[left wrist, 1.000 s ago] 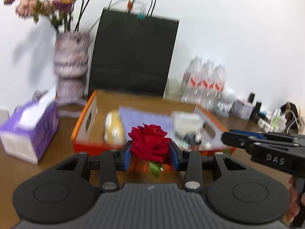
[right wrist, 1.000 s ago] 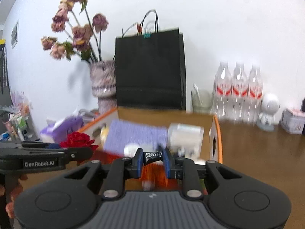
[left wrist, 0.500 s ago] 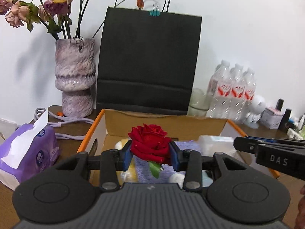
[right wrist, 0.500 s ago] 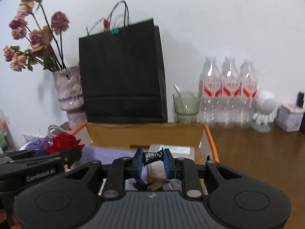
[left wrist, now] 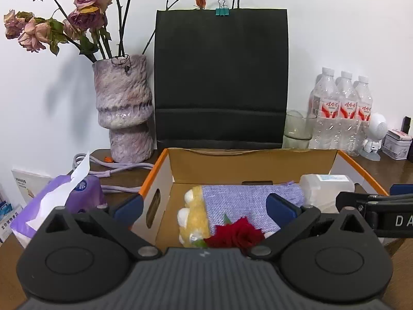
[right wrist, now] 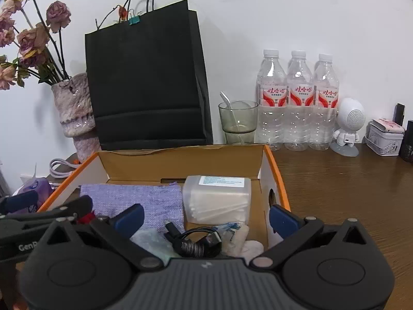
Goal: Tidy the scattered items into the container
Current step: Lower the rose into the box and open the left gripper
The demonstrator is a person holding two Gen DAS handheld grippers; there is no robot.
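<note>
Red rose [left wrist: 236, 235] lies inside the orange-edged cardboard box [left wrist: 155, 178], near end, resting on/against the lilac woven pouch [left wrist: 251, 202] w/ a yellow-and-white plush item [left wrist: 192, 219] just to its left; small dark packet can't be picked out among the near-end clutter in the right wrist view. Left gripper [left wrist: 205, 208] has its fingers spread wide, holding nothing, blue pads either side above the rose; right gripper [right wrist: 206, 218] likewise splayed and empty over a coiled black cable [right wrist: 196, 241], crumpled wrappers and a clear plastic case [right wrist: 216, 199] w/ a label. Judgement: drop-off step is about done for both hands. To finish well, lift both straight up and back, fingers kept wide so pads don't snag petals or cable loops, and keep the two grippers apart since they sit close side by side over the box. Rose is light and soft, so any brush would drag it; cable could hook on a fingertip. Outward: box sits on a dark brown wooden surface [right wrist: 335, 180], bare to the right of the box. Left of box, a purple tissue pack [left wrist: 59, 201] and a lilac cord [left wrist: 113, 170]. Far side, against a white wall: mottled pink vase [left wrist: 122, 108] w/ dried roses, black paper bag [left wrist: 220, 77] w/ teal clip, glass w/ spoon [right wrist: 237, 120], three water bottles [right wrist: 298, 98], white robot figure [right wrist: 347, 126], small tin [right wrist: 384, 139].
</note>
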